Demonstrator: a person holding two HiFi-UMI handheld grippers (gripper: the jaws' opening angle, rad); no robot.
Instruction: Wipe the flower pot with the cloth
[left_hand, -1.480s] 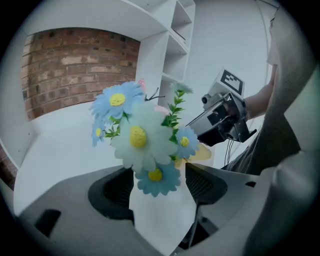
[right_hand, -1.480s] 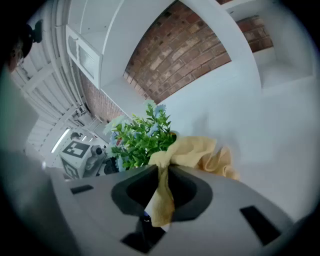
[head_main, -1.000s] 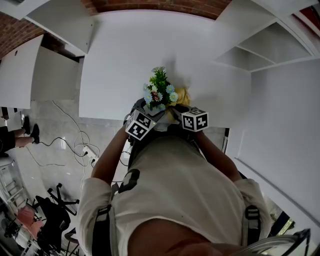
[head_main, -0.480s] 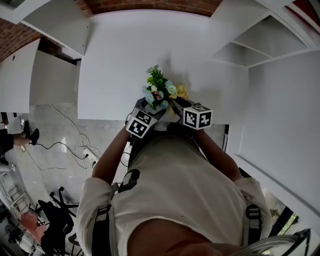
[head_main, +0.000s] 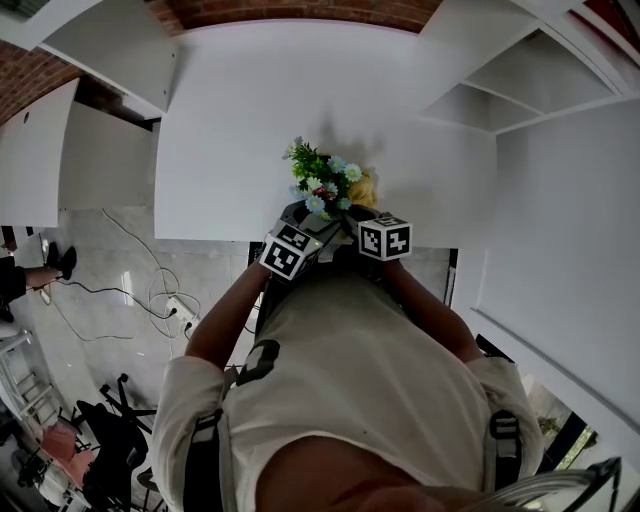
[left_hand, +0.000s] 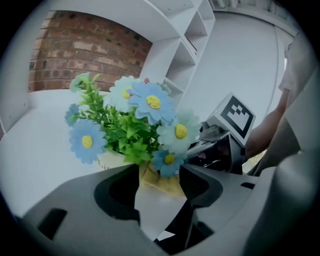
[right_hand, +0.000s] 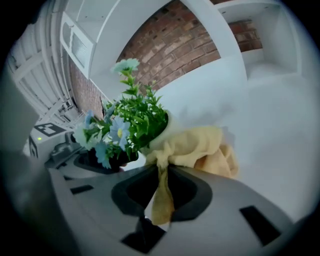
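White worktop (head_main: 240, 130) carries everything, and in the head view it lies just beyond the person's chest (head_main: 350, 380). At the left, the left tongs (left_hand: 159, 171) have just been closing a little. Their 2 jaws still stand well apart and press on nothing. In the gap past their tips show a fold of the cloth (left_hand: 159, 182) and 1 blue bloom. Just beyond the tip of the left-hand jaw stands the cream flower pot (left_hand: 106, 160), near the worktop's front edge. It is filled with green leaves and pale blue, yellow-centred flowers (head_main: 322, 178), which hide it from above. To the right of the flower pot, the yellow cloth is bunched against the pot's wall and touches it. Farther right, the right tongs (right_hand: 162, 170) are clamped on a thin strip of that cloth. The strip hangs down between the jaws, while the rest bulges out ahead of them. Both tongs bear a marker cube, the left one (head_main: 288, 250) and the right one (head_main: 385, 238) close together at the worktop's edge. White shelves (head_main: 520, 90) fill the far right.
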